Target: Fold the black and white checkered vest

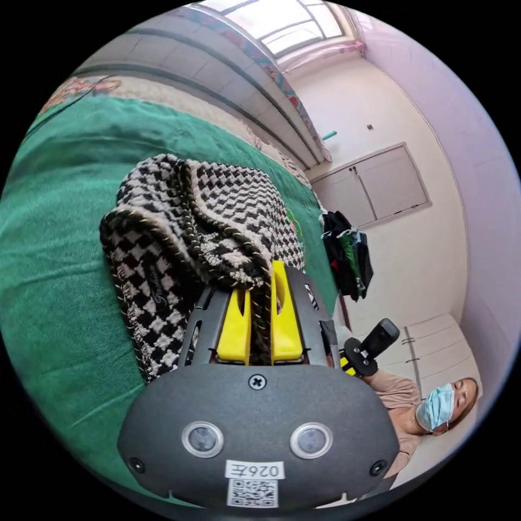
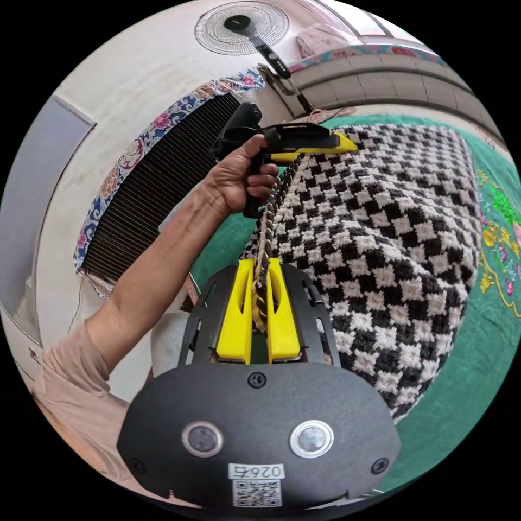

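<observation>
A green bedspread [image 1: 59, 282] is seen covering the bed, with a fan [image 2: 241, 24] on the wall behind. The checkered vest [image 2: 391, 244] is held up over it, mid-fold. Its braided edge [image 2: 264, 255] is clamped in the closed left hand-held gripper [image 1: 260, 296] and the closed right hand-held gripper [image 2: 259, 287]. Next, that edge probably needs laying across evenly.
</observation>
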`<state>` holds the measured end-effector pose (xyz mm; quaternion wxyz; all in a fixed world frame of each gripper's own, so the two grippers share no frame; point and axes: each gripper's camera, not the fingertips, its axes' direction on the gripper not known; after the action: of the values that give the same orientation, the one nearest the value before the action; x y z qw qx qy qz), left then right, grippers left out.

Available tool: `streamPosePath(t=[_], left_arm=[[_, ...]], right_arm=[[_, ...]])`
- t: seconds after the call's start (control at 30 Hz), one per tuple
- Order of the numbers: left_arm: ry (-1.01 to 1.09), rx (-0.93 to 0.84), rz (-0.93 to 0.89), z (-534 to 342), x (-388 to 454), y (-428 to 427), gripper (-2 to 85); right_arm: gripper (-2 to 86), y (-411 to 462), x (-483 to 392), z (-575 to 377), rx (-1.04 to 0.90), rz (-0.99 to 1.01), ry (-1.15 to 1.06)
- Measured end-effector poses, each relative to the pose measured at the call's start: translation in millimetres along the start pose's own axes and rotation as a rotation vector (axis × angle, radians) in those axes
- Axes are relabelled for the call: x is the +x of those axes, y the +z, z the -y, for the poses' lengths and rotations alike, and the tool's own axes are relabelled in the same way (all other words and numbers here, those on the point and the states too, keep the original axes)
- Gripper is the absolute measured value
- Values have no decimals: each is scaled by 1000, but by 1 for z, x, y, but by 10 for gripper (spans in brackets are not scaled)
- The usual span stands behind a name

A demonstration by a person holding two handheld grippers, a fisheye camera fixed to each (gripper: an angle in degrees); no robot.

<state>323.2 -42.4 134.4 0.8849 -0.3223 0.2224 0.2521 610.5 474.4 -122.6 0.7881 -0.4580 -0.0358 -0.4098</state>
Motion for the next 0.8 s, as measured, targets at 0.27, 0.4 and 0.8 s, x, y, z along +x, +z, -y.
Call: streamPosePath(t=[0.27,0.4,0.8], left_arm=[[-39,-32,82,-7,-56,-43,66],[-79,46,-13,-48,-86,-77,66],[320,0,152,-140,102,-54,-9]], right_arm=[[72,117,-24,8,-97,-204,-134],[141,160,-43,-15,-257,-274,-278],[73,18,119,-191,77,-318,-18]])
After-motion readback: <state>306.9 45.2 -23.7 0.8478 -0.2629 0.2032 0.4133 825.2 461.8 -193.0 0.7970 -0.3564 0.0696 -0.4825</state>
